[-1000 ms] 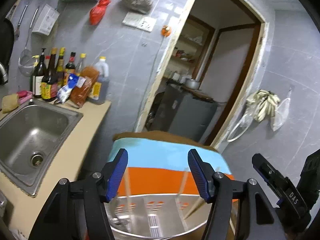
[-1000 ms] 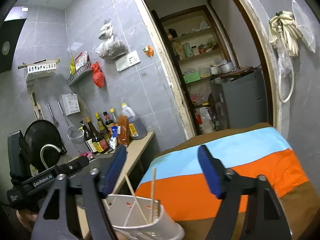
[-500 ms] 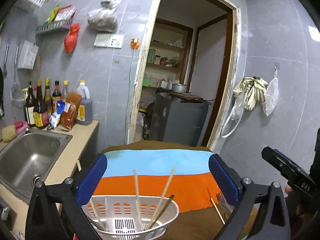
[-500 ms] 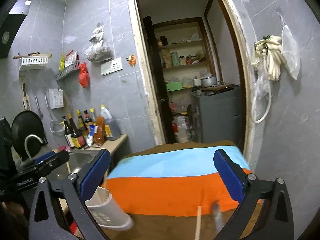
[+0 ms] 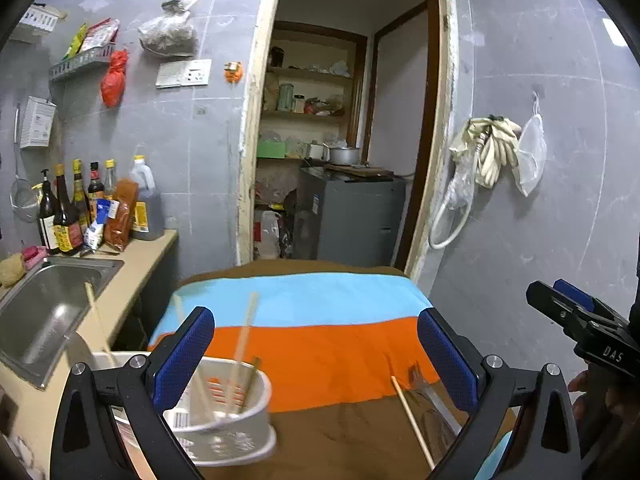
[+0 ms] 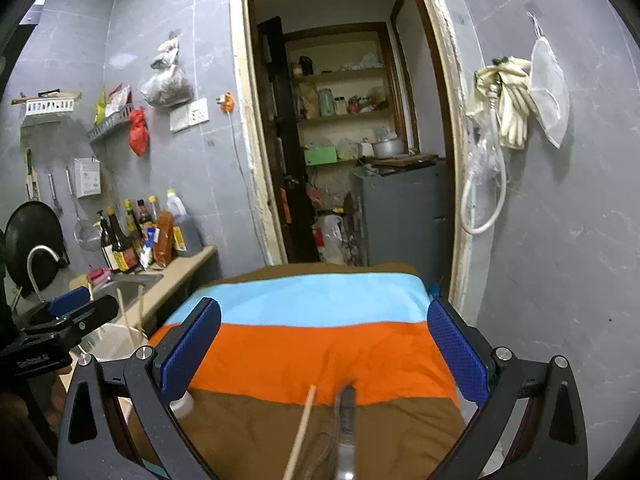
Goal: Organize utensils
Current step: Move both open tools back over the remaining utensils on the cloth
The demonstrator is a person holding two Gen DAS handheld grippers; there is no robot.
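A white slotted utensil basket (image 5: 224,412) stands on the striped cloth-covered table (image 5: 320,344), with several wooden chopsticks (image 5: 244,336) upright in it. My left gripper (image 5: 316,356) is open wide; its left finger overlaps the basket and nothing is gripped. To the right, a loose chopstick (image 5: 412,420) and a blurred metal utensil (image 5: 424,384) lie on the brown stripe. My right gripper (image 6: 324,348) is open above that chopstick (image 6: 302,432) and metal utensil (image 6: 346,428). The right wrist view shows the basket (image 6: 116,340) and the left gripper (image 6: 84,308) at its left edge.
Left of the table are a steel sink (image 5: 40,312) and a counter with sauce bottles (image 5: 80,216). An open doorway with a grey cabinet (image 5: 352,216) lies beyond the table. Gloves and a hose (image 5: 492,156) hang on the right wall.
Both grippers have opened wide and drawn back from the basket. The basket now stands free at the lower left, and the loose chopstick and metal utensil have come into view.
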